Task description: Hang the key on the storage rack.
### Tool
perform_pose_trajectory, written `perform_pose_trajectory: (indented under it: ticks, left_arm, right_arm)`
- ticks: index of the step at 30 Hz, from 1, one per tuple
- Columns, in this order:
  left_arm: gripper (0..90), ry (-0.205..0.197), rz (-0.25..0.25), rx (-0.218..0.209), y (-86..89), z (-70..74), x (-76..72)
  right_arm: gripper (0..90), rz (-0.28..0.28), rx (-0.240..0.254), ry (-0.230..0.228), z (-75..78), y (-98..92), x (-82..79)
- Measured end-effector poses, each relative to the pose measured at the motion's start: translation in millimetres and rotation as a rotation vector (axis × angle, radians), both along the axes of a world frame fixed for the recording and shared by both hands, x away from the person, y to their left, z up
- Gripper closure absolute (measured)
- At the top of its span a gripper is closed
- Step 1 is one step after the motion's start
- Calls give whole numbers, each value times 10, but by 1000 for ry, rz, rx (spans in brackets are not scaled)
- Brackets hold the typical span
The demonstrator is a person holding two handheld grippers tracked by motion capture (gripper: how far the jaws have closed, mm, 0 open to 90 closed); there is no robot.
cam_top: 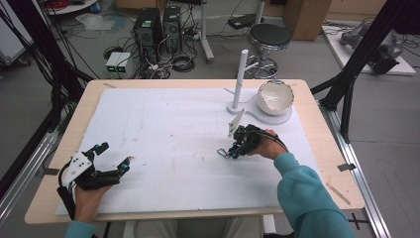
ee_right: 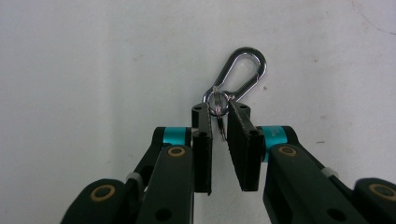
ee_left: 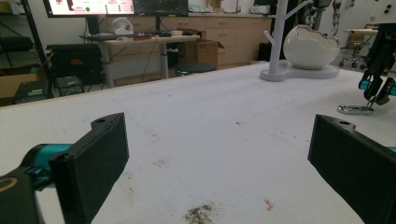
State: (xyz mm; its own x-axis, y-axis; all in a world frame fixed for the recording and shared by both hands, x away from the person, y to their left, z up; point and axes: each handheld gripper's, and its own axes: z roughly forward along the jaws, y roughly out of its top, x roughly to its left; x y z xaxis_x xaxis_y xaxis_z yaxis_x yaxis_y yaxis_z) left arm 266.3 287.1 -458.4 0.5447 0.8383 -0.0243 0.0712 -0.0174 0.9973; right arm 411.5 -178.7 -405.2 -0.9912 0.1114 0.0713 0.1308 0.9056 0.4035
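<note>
A silver carabiner [ee_right: 250,49] lies flat on the white mat [cam_top: 173,129], with a small key ring [ee_right: 208,100] linked to its near end. My right gripper [ee_right: 217,112] points down at it, and its two jaw tips pinch the key ring between them. From above, the right gripper [cam_top: 233,151] sits right of the table's middle with the carabiner [cam_top: 221,153] at its tip. My left gripper [cam_top: 115,155] rests near the front left of the mat, jaws wide open with nothing between them. Past its own jaws [ee_left: 217,154], the left gripper view takes in the carabiner [ee_left: 355,109] and the right gripper [ee_left: 376,88] far off.
A white stand with an upright post [cam_top: 240,74] and a white egg-shaped bowl [cam_top: 275,97] sits on a white base at the back right of the mat. The wooden table edge [cam_top: 327,163] borders the mat. Dark specks dot the mat [ee_left: 201,214] near the left gripper.
</note>
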Motion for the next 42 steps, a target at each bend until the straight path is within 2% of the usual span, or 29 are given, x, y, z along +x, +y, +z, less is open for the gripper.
perform_pose_trajectory:
  ticks: [1,7,10,15,24,27,29,30,35,37,38,40,42]
  left_arm:
    - [56,0,-1,1,0,0,1]
    - [56,0,0,0,0,0,0]
    - [56,0,0,-1,0,0,0]
    - [56,2,-1,-5,1,-1,1]
    - [56,1,0,-5,1,-1,2]
    - [56,1,0,-4,0,-1,1]
    - [56,1,0,-4,0,-1,1]
    - [56,1,0,-4,0,-1,1]
    - [56,1,0,-5,1,-1,2]
    - [56,2,0,-6,0,-1,1]
    - [56,2,0,-6,1,-1,2]
    - [56,1,0,-6,2,-1,2]
    - [56,1,1,-6,1,-1,2]
  right_arm:
    - [802,5,5,-10,0,0,6]
    - [829,-4,0,-4,7,0,-6]
    - [867,6,4,-16,13,9,-8]
    - [878,10,-1,-30,17,36,-24]
    - [890,-26,25,-25,58,20,-32]
    - [892,-59,85,4,108,-16,-24]
    - [892,-65,95,4,129,-31,-20]
    - [892,-72,116,-3,153,-46,-11]
    - [892,-161,217,23,311,-138,16]
    - [892,-184,241,29,374,-177,40]
    - [893,-207,272,25,445,-215,63]
    - [892,-219,277,30,479,-230,66]
    - [892,-239,305,9,567,-271,99]
